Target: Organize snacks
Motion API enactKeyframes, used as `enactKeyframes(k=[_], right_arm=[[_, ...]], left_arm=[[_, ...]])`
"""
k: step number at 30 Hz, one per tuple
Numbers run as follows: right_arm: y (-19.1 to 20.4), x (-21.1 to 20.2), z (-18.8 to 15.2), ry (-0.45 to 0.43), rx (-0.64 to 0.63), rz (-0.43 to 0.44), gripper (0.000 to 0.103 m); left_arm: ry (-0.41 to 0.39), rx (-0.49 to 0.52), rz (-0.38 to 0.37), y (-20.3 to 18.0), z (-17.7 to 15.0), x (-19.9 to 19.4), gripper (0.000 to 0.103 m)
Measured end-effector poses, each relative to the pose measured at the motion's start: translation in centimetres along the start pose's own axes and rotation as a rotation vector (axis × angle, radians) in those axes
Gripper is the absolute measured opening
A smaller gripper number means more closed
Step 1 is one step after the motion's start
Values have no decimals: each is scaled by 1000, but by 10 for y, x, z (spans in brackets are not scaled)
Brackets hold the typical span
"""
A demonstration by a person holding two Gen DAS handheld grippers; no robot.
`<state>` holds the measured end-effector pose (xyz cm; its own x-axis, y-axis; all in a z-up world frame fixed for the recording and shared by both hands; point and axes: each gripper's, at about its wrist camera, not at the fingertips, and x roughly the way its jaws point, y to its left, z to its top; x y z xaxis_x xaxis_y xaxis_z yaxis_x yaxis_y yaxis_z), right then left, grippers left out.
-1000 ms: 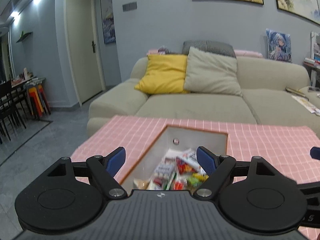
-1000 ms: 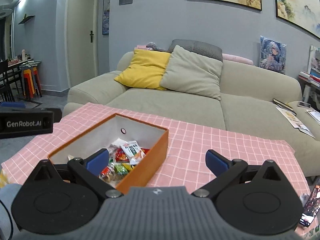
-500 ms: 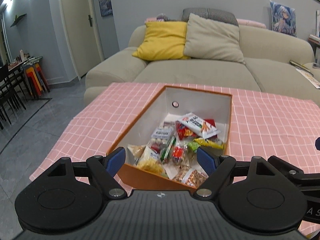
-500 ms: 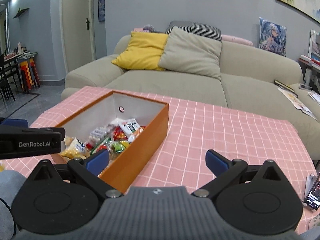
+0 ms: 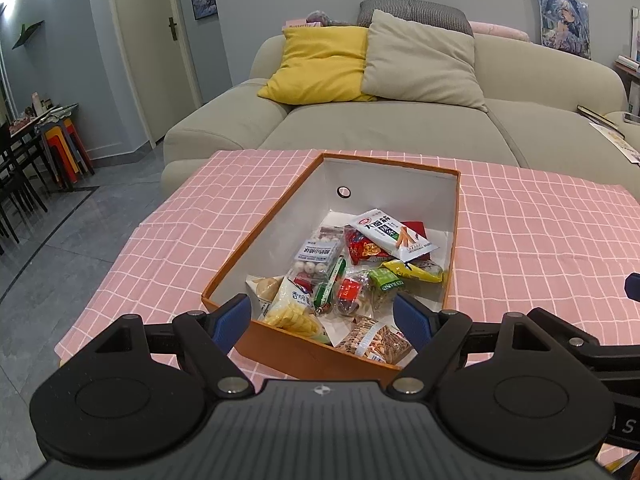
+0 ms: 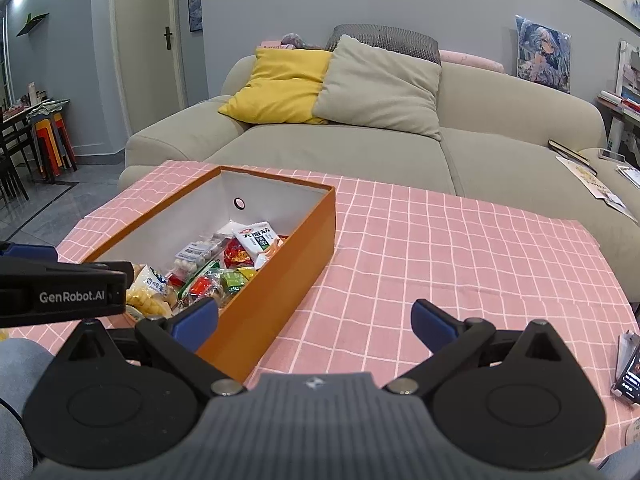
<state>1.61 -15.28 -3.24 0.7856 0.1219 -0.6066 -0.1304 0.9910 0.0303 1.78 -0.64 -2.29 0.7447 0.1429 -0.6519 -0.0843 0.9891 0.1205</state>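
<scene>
Snacks (image 5: 352, 276) in box (image 5: 280, 220) judged light, crinkly, best pinched at packet edges; both tools (image 5: 322, 316) (image 6: 314, 320) held wide, empty.

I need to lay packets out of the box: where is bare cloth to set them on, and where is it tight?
The widest bare checked cloth lies right of the orange box, out toward the sofa. A narrower strip of cloth runs along the box's left wall toward the table edge. Inside the box only the far end by the round hole is bare; the near half is piled with snack packets.
</scene>
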Motion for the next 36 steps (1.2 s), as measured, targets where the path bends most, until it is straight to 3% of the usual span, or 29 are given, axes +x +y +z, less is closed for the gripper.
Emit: enactKeyframes(k=[36], right_arm=[[2, -9, 0, -28, -36, 14, 99]], left_arm=[[1, -17, -8, -2, 3, -3, 95]])
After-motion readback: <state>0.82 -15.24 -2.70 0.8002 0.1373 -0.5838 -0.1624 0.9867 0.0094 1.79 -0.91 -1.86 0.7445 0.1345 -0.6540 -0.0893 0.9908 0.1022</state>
